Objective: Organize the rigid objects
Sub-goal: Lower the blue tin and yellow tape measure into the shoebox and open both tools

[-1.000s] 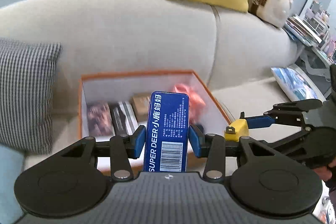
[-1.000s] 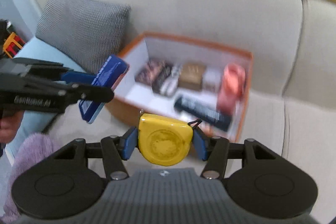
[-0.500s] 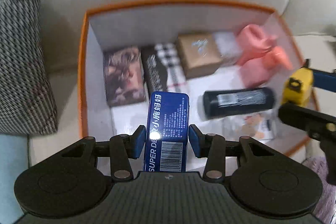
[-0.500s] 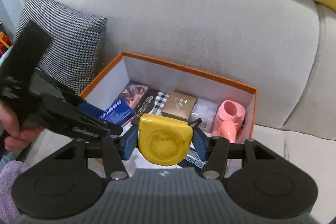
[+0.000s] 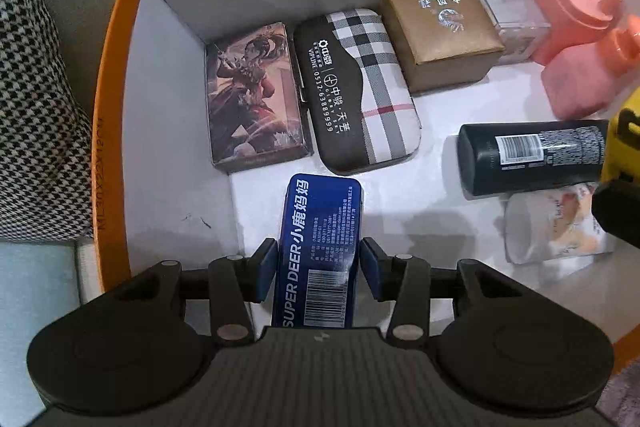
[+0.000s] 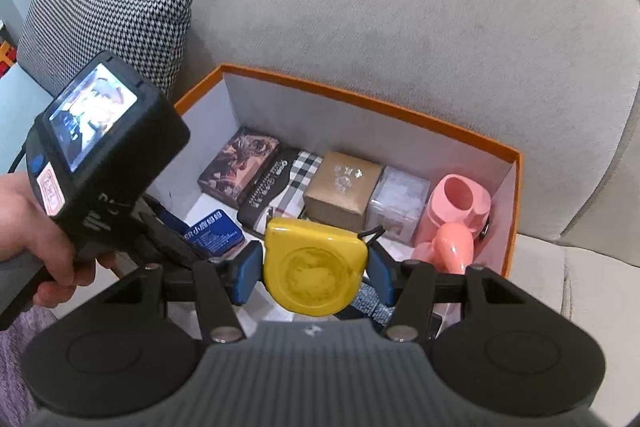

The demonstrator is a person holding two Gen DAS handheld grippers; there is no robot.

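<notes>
Left wrist: blue tin [image 5: 320,247] sits between the jaws (pads touching).

Flat blue metal tin with white writing [image 5: 320,247], held low inside the orange cardboard box [image 5: 116,99]. Round yellow plastic tape measure [image 6: 316,277], held above the box's near side.

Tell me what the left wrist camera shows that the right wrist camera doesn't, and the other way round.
Only the left wrist view shows the black bottle lying on its side and the white round container near it. Only the right wrist view shows the sofa backrest, the person's left hand and the whole yellow tape measure in the right gripper. Both show the orange box, the blue tin, the plaid case and the brown box.
</notes>
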